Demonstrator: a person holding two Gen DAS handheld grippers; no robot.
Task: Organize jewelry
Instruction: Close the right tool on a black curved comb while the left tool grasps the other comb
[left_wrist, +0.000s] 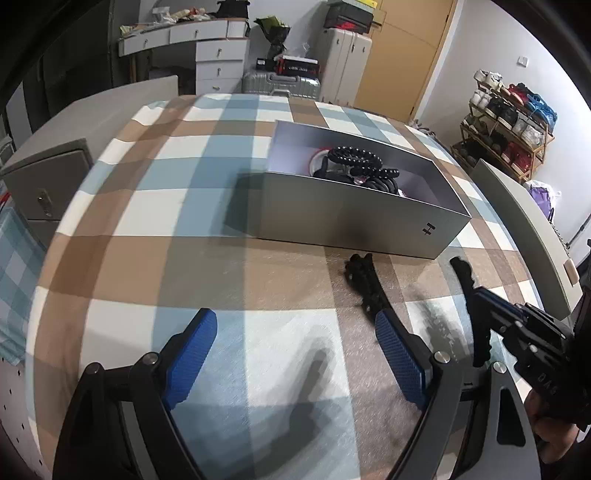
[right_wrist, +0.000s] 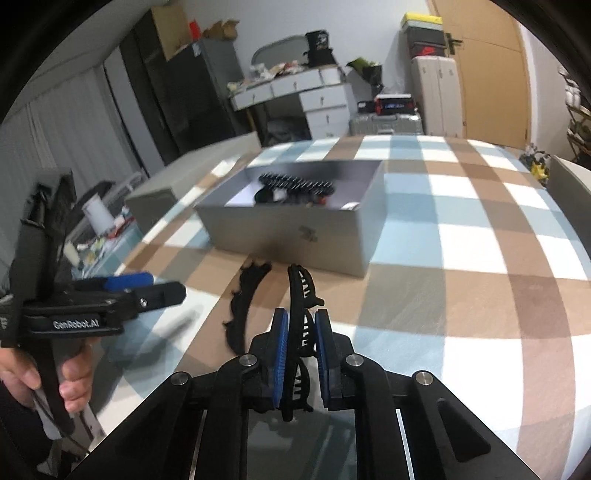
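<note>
Beyond the checked cloth (left_wrist: 155, 236): white dresser with drawers (left_wrist: 218, 55) at 11 o'clock, silver suitcase (left_wrist: 280, 83) at 12, white cabinet (left_wrist: 347, 62) and wooden door (left_wrist: 406, 55) at 1, loaded shoe rack (left_wrist: 509, 125) at 2, grey metal box (left_wrist: 48, 181) at 9.

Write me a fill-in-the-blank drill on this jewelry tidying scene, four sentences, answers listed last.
1. The right gripper is shut on a black ____.
2. The left gripper holds nothing; it is ____.
3. The grey box already holds a string of black ____.
4. The table is covered by a ____ cloth in blue, brown and white.

Answers: hair clip; open; beads; checked
</note>
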